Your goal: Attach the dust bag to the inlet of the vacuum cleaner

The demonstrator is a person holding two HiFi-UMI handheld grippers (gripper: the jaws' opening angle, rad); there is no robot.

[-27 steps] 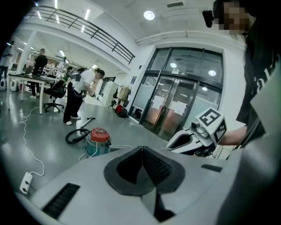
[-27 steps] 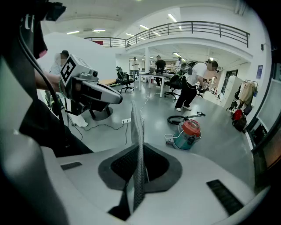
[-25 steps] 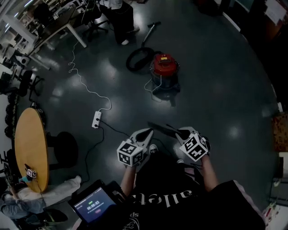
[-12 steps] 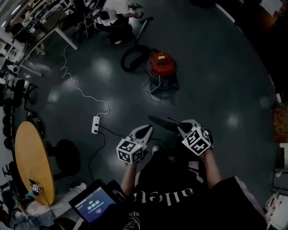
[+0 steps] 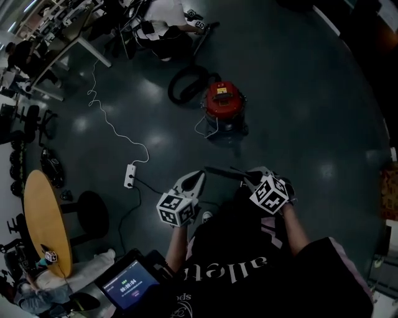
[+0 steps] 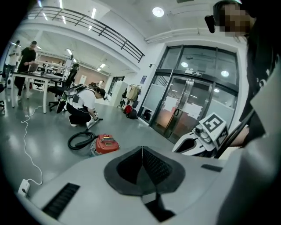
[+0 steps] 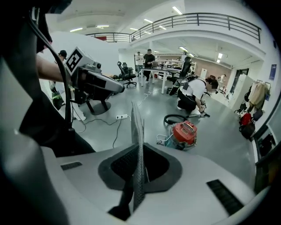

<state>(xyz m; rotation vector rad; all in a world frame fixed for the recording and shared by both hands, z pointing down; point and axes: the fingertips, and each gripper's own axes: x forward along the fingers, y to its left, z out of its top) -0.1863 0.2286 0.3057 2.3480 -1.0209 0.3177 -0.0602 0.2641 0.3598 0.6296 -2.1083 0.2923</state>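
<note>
The red vacuum cleaner (image 5: 224, 99) stands on the dark floor ahead, its black hose (image 5: 185, 84) coiled to its left; both gripper views show it too (image 6: 105, 143) (image 7: 184, 133). My right gripper (image 5: 250, 177) is shut on the dust bag (image 5: 224, 172), a thin flat grey piece that sticks up edge-on from the jaws (image 7: 137, 127). My left gripper (image 5: 198, 178) is shut with nothing in it, jaws pressed together (image 6: 142, 151). Both grippers are held in front of my body, well short of the vacuum cleaner. Its inlet does not show.
A white power strip (image 5: 130, 176) with a trailing white cable lies on the floor at left. A round wooden table (image 5: 43, 217) and a black stool (image 5: 93, 214) stand further left. A person (image 5: 165, 12) crouches beyond the hose. A tablet (image 5: 127, 287) hangs at my waist.
I have moved forward across the floor with both grippers; the power strip and table have slid nearer in the head view. The jaws have stayed shut and the dust bag is still held.
</note>
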